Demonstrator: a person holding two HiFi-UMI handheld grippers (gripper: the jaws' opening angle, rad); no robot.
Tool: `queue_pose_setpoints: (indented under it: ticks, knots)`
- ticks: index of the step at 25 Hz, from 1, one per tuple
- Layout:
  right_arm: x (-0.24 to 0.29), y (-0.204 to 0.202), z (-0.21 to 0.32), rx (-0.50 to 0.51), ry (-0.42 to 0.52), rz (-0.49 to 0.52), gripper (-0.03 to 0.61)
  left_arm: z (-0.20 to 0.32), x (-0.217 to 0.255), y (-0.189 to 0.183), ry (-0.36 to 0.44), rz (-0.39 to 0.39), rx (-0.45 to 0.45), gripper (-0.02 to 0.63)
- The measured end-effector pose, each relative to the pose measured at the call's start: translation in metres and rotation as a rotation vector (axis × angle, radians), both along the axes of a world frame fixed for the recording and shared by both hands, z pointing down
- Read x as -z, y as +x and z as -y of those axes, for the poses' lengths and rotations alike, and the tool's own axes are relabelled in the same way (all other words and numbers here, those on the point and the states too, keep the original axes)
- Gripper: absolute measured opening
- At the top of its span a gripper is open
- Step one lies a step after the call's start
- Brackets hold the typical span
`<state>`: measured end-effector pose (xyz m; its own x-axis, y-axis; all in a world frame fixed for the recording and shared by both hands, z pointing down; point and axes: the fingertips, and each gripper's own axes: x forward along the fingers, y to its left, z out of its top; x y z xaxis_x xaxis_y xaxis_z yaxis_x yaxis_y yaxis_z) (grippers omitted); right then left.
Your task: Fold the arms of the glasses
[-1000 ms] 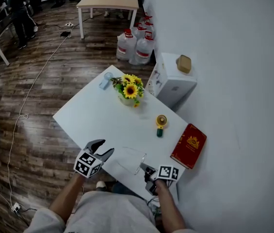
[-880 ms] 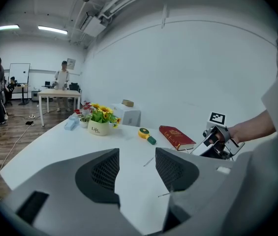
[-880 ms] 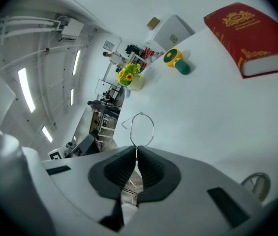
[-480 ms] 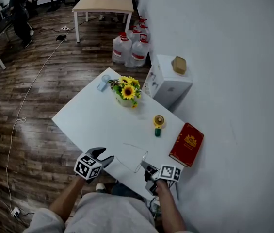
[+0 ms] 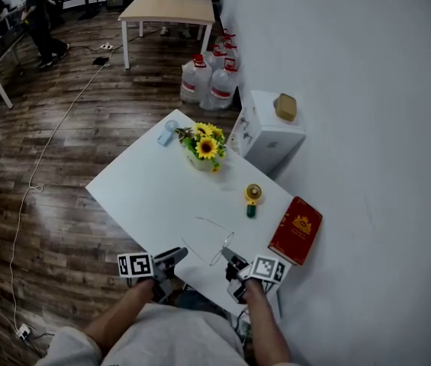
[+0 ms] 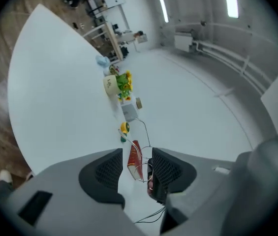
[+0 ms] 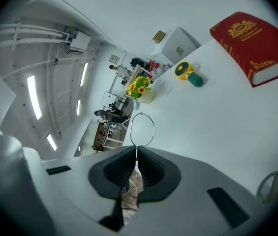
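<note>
The thin wire glasses hang just above the near edge of the white table, arms spread. My right gripper is shut on the frame at its right end; in the right gripper view one lens loop sticks out past the closed jaws. My left gripper lies rolled on its side just left of the glasses. Its jaws are closing; a lens rim and an arm of the glasses show through the gap, and the pads touch nothing.
A red book lies at the table's right edge, with a small yellow and green fan beside it. A sunflower pot and a blue cup stand at the far end. A white box and water jugs sit beyond.
My left gripper has rolled onto its side and shifted right toward the glasses, its jaws narrowing. The right gripper has lifted the glasses slightly.
</note>
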<state>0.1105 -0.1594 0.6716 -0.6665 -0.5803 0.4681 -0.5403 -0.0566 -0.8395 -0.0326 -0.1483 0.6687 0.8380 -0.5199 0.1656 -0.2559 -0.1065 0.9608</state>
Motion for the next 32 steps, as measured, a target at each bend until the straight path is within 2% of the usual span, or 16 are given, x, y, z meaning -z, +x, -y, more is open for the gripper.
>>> queue_pose_setpoints:
  ticks: [4,8,11,16,22,28,32]
  knots:
    - [0.010,-0.006,0.005,0.009,0.017,0.016,0.018,-0.002,0.009,0.008,-0.078,-0.165,0.072,0.176]
    - [0.013,-0.011,0.004,0.015,0.016,0.024,0.018,-0.004,0.010,0.012,-0.138,-0.218,0.114,0.124]
    - [0.012,-0.011,0.004,0.020,0.016,0.025,0.018,-0.001,0.006,0.013,-0.138,-0.214,0.126,0.064]
    - [0.011,-0.010,-0.001,0.029,0.015,0.029,0.018,-0.001,0.006,0.017,-0.155,-0.212,0.122,0.019]
    - [0.012,-0.011,-0.006,0.047,0.015,0.033,0.018,-0.001,0.011,0.027,-0.146,-0.209,0.076,0.014]
    - [0.014,-0.024,-0.014,0.114,0.025,0.038,0.018,0.000,0.016,0.036,-0.129,-0.197,0.007,0.014]
    - [0.014,-0.037,-0.020,0.171,0.027,0.049,0.017,0.006,0.010,0.039,-0.032,-0.096,-0.069,0.014]
